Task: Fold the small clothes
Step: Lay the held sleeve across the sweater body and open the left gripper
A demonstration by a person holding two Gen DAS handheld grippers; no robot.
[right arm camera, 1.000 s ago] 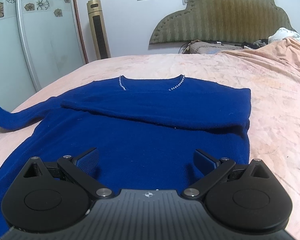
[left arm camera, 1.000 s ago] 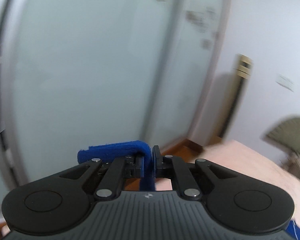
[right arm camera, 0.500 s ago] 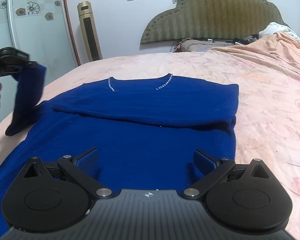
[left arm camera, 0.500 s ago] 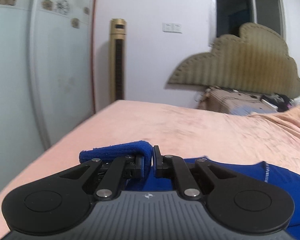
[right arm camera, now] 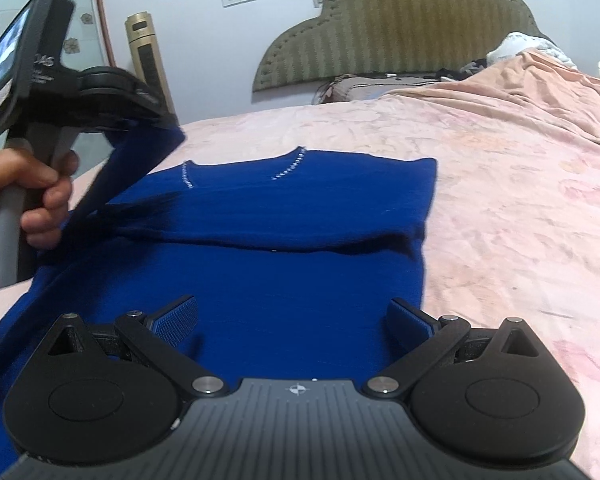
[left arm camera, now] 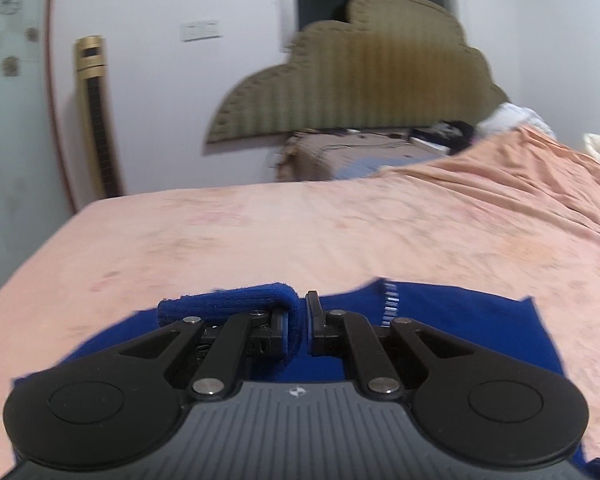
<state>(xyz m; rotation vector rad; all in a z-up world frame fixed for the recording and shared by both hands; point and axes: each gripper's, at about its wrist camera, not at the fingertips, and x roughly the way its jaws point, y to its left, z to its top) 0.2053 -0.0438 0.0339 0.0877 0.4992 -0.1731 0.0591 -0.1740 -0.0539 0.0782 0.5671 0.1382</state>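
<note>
A dark blue sweater lies flat on the pink bed, neckline with silver beads toward the headboard. Its right sleeve is folded across the chest. My left gripper is shut on the cuff of the left sleeve, which it holds lifted over the sweater's left shoulder. The right wrist view shows that gripper in a hand with the sleeve hanging from it. My right gripper hovers open over the sweater's lower part, nothing between its fingers.
A padded olive headboard and a heap of bedding stand at the far end. A gold tower fan and a glass wardrobe door line the left side. Pink sheet lies bare beyond the neckline.
My left gripper has swung from the bed's left side inward over the sweater, carrying the sleeve with it. The right gripper has drifted slightly to the left and stays open.
</note>
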